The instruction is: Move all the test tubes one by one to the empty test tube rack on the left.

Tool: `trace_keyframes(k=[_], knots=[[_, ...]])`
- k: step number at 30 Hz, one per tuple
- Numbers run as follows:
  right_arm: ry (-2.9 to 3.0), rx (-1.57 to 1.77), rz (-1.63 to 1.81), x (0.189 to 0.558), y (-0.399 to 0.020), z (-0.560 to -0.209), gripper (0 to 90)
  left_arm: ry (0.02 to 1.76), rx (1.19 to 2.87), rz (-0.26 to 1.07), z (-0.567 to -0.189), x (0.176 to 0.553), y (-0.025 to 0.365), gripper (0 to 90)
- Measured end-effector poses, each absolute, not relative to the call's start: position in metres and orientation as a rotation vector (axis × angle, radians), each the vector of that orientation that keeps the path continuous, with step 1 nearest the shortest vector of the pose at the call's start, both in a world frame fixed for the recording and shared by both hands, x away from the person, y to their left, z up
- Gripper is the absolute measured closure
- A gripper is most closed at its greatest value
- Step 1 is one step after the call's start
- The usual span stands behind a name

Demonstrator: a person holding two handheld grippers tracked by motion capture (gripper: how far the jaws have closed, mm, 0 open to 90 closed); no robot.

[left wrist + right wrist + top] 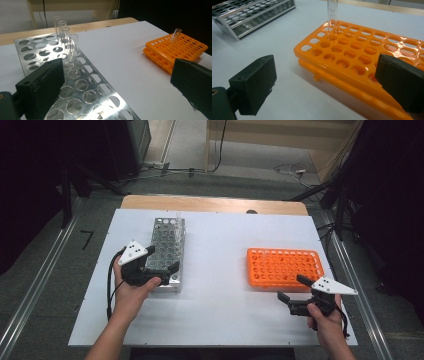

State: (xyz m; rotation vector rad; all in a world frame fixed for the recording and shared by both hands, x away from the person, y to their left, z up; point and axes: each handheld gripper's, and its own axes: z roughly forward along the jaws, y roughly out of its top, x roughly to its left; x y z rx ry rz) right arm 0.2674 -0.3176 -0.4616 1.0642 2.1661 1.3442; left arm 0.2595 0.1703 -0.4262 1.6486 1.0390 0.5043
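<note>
A silver metal tube rack (pixel 167 245) stands at the table's left; several clear glass tubes (pixel 65 37) stand upright in a row at its far end. On the right lies an orange tube rack (pixel 284 266) with one clear tube (pixel 332 17) upright in a corner hole. My left gripper (pixel 162 259) hovers over the metal rack's near end, open, with nothing between its jaws (pixel 117 82). My right gripper (pixel 292 287) sits just in front of the orange rack's near edge, open and empty (pixel 324 82).
Both racks rest on a white board (pixel 220 290) on a wooden table (pixel 210 202). Between the racks the board is bare. Dark stands and cables border the table on either side and on the floor behind.
</note>
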Motion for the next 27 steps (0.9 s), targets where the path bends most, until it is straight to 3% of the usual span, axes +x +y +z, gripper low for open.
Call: trace_keyframes(k=[20, 27], knots=[[2.2, 1.067, 1.331, 0.318, -0.265, -0.448, 5.0, 0.996, 1.675, 0.461, -0.445, 0.232, 0.158, 0.0], [2.143, 1.18, 1.279, 0.338, -0.25, -0.459, 22.7, 0.999, 1.674, 0.455, -0.446, 0.232, 0.158, 0.0]])
